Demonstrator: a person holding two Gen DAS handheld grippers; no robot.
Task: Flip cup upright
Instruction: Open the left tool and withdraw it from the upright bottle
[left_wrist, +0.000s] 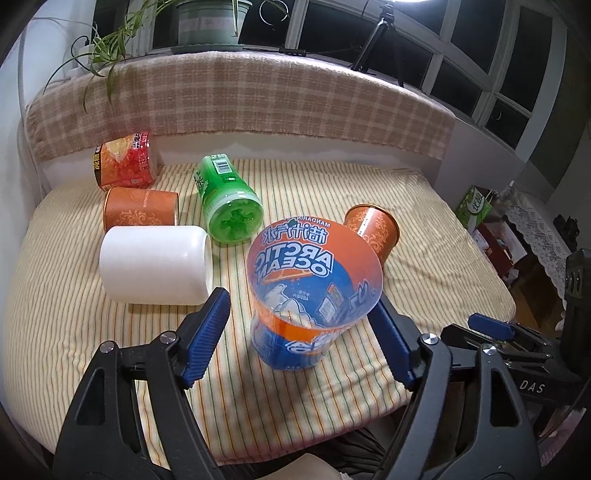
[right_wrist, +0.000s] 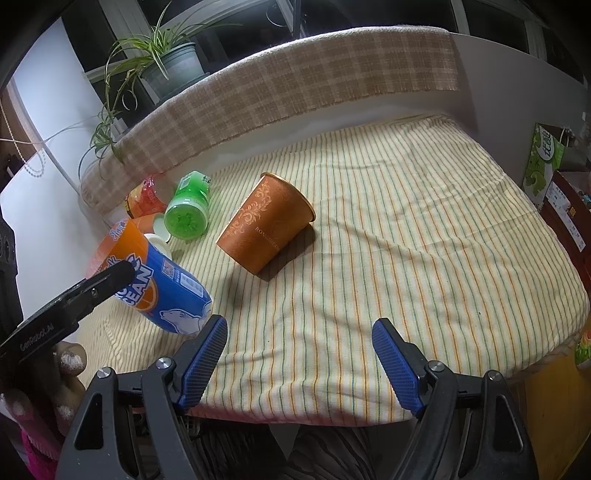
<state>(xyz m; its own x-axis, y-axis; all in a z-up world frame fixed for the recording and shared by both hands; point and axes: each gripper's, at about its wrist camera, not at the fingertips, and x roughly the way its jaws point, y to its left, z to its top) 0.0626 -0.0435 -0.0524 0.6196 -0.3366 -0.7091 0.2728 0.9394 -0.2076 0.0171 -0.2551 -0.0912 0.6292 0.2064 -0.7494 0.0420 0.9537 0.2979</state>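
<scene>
A blue and orange "Arctic Ocean" cup (left_wrist: 306, 295) stands tilted on its base on the striped cloth, open mouth up toward the camera. My left gripper (left_wrist: 299, 332) is open, its blue pads on either side of the cup; the right pad (left_wrist: 391, 343) is close against the cup wall, the left pad stands apart. In the right wrist view the same cup (right_wrist: 166, 288) leans at the left with a left gripper finger over it. My right gripper (right_wrist: 299, 362) is open and empty near the table's front edge.
Several cups lie on their sides: white cup (left_wrist: 155, 266), green cup (left_wrist: 229, 201), orange cup (left_wrist: 142, 210), red cup (left_wrist: 123, 160), and an orange patterned cup (right_wrist: 266, 229). A plaid-covered backrest (left_wrist: 240, 92) lines the far edge. Boxes and bags (left_wrist: 476, 206) sit right of the table.
</scene>
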